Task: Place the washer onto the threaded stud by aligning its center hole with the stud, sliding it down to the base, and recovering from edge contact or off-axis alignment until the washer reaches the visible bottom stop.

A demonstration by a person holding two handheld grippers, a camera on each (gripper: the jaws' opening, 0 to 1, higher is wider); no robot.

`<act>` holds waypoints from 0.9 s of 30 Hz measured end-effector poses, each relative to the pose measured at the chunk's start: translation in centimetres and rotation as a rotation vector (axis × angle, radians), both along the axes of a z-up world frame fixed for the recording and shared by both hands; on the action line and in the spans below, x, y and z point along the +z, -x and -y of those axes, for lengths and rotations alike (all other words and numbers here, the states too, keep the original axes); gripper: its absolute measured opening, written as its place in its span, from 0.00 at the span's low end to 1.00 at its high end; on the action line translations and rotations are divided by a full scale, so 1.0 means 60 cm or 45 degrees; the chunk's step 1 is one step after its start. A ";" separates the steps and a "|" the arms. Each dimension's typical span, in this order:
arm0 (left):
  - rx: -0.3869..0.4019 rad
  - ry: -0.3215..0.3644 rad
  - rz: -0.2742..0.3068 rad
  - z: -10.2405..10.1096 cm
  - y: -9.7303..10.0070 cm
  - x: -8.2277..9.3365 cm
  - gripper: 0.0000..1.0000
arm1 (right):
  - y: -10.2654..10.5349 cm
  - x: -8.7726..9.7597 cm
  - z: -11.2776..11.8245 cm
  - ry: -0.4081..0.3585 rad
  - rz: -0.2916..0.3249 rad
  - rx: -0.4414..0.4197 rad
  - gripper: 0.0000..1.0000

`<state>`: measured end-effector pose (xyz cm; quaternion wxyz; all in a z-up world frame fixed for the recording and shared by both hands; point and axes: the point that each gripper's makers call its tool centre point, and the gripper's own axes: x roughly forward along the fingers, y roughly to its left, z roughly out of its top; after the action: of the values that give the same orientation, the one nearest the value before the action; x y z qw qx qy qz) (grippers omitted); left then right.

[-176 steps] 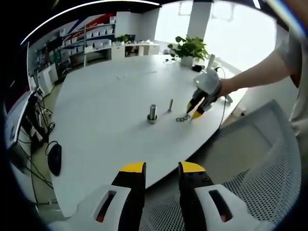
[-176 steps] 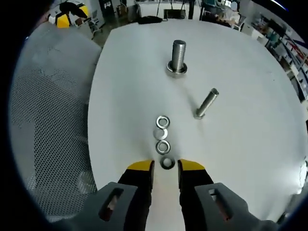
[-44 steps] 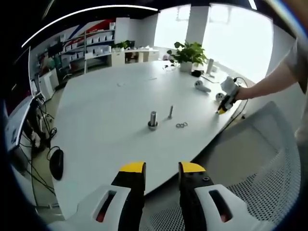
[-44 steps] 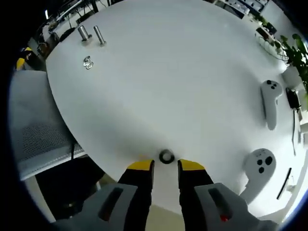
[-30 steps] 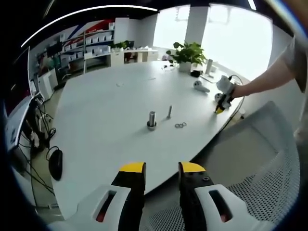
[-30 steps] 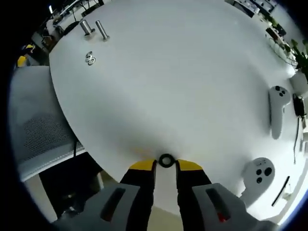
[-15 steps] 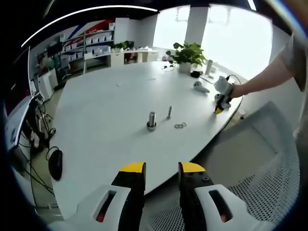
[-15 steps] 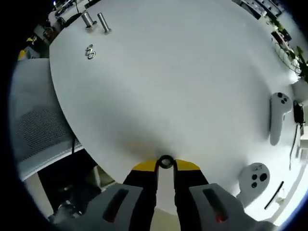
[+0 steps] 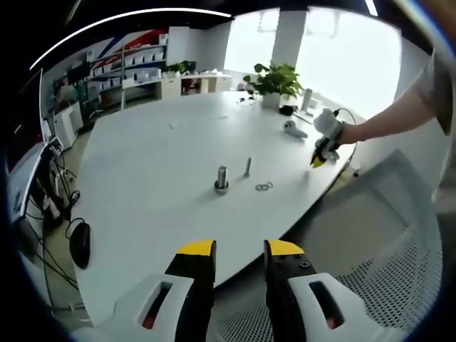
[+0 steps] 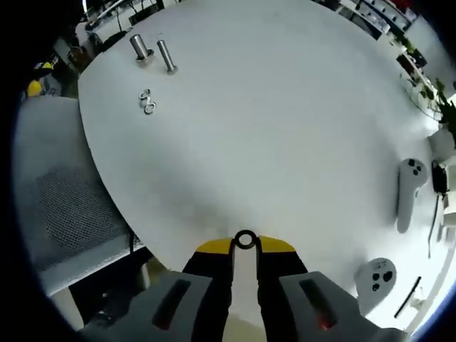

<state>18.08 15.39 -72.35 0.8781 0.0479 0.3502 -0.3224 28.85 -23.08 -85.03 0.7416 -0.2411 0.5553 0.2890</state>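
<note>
My right gripper [image 10: 245, 246] is shut on a small dark washer [image 10: 245, 232], pinched between its yellow tips above the near edge of the white table [image 10: 285, 128]. Far off at the upper left stands the upright threaded stud [image 10: 140, 48], with a loose bolt [image 10: 168, 57] beside it and a few spare washers [image 10: 147, 102] nearer. In the left gripper view the stud [image 9: 221, 178], the bolt [image 9: 247, 167] and the washers [image 9: 263, 187] sit mid-table. The right gripper [image 9: 318, 157] hangs by the table's right edge, in a person's hand. My left gripper [image 9: 240, 249] is open and holds nothing.
Two white game controllers [image 10: 403, 192] [image 10: 374, 275] lie on the table to the right. A potted plant [image 9: 274, 77] stands at the far side. A grey mesh chair [image 10: 64, 206] sits against the table's edge. Cables and a mouse [image 9: 80, 244] lie on the floor.
The right jaws closed on the washer at the table's edge. They now hold it slightly higher and further over the table. The left gripper has stayed put.
</note>
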 end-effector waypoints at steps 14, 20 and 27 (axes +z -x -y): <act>0.000 0.004 0.011 -0.001 0.000 0.002 0.25 | -0.069 0.075 -0.179 -0.099 0.126 0.259 0.13; 0.003 0.008 0.014 -0.001 0.000 0.003 0.25 | -0.085 0.091 -0.239 -0.130 0.155 0.336 0.13; 0.002 0.003 0.010 -0.001 0.002 0.002 0.25 | -0.099 0.092 -0.293 -0.141 0.162 0.397 0.13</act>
<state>17.97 15.47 -72.25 0.8797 0.0479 0.3466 -0.3221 34.79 -5.53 -79.53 0.7335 -0.3007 0.4465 0.4149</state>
